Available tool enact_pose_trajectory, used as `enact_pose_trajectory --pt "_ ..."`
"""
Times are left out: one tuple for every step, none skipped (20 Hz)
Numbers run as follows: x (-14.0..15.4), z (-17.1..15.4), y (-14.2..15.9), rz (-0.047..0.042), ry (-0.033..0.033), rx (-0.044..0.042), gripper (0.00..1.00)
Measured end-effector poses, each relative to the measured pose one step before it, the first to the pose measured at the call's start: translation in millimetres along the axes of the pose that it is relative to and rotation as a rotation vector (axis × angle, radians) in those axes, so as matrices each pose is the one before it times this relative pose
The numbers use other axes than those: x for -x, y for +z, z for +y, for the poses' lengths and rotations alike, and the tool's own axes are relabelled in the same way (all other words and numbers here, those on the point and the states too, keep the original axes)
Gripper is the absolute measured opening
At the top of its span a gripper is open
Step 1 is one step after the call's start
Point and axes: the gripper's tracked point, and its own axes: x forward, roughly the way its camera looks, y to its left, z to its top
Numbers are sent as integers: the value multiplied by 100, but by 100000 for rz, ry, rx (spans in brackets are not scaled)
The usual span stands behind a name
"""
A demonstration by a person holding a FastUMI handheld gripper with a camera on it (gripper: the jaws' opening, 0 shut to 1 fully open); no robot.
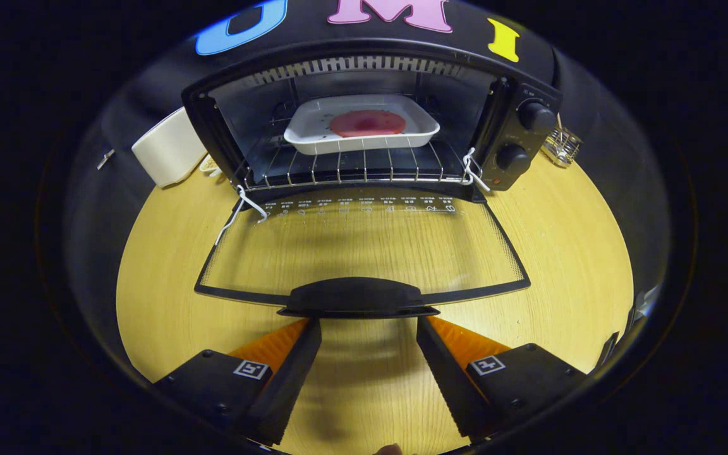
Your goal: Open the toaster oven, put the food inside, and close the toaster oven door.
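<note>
- The toaster oven (364, 120) sat at the far side of the wooden table (566, 253), up against the booth wall, with its door (364, 246) dropped all the way open and lying flat out toward the gripper.
- The door was glass, so you could see the table's wood grain right through it. A row of small white markings ran along the hinge end, too small to make out.
- The food (367, 122), a flat round reddish thing, was already inside, lying in a white tray (301, 136) that rested on the wire rack (345, 167).
- The gripper (369, 328) was spread wide and wasn't holding anything. Its fingertips sat just below the door handle (357, 297), one toward each end of it. Couldn't tell if they were actually touching the handle or just shy of it.
- Two dark knobs (536, 116) were stacked on the oven's right-hand panel.
- A cream-coloured boxy container (168, 148) stood just left of the oven, near the wall.
- Some small wire basket-looking thing (561, 146) sat to the right of the oven, just past the knobs. Too small to say more.
- White wire hinge arms (241, 208) showed at both front corners where the door met the oven body.
</note>
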Motion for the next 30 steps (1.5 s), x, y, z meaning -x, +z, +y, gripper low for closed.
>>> enact_pose_trajectory --pt "460 18 157 -1082 572 25 99" --pt "448 52 285 -1086 726 -204 99" --pt "471 -27 256 -1122 793 -57 99" --pt "476 35 282 -1089 804 -185 99" --pt "434 42 348 -1491 867 -387 99" --pt "504 47 467 -1681 859 -426 99" --pt "511 18 504 -2043 827 -226 99" --pt "475 82 633 -2235 771 -272 99" --pt "567 23 668 -2131 623 -110 99" --pt "436 81 706 -2196 537 -68 100" --pt "27 -345 170 -1909 393 198 100" --pt "262 102 727 -1615 308 180 100" --pt "537 45 810 -1360 372 299 100" --pt "334 156 684 -1282 310 370 100" --pt "-152 -51 785 -1538 -47 549 100" --pt "137 5 695 -1489 106 723 100" --pt "693 303 1253 -1639 319 351 100" --pt "343 110 629 -1883 554 32 100" --pt "-140 -321 -129 -1956 247 204 100" --pt "259 -13 663 -1680 -33 453 99" --pt "28 -117 507 -1513 430 462 100" --pt "259 -81 380 -1497 550 561 99" --pt "334 -469 312 -1069 380 525 100" --pt "368 -387 352 -1179 263 505 99" --pt "359 -322 263 -876 240 442 99" --pt "391 -247 339 -970 388 387 99" --pt "381 -291 322 -841 348 642 99" --pt "443 -440 423 -1247 73 818 99" --pt "376 -431 573 -1481 34 890 99" --pt "422 -450 670 -1691 -27 1182 99"
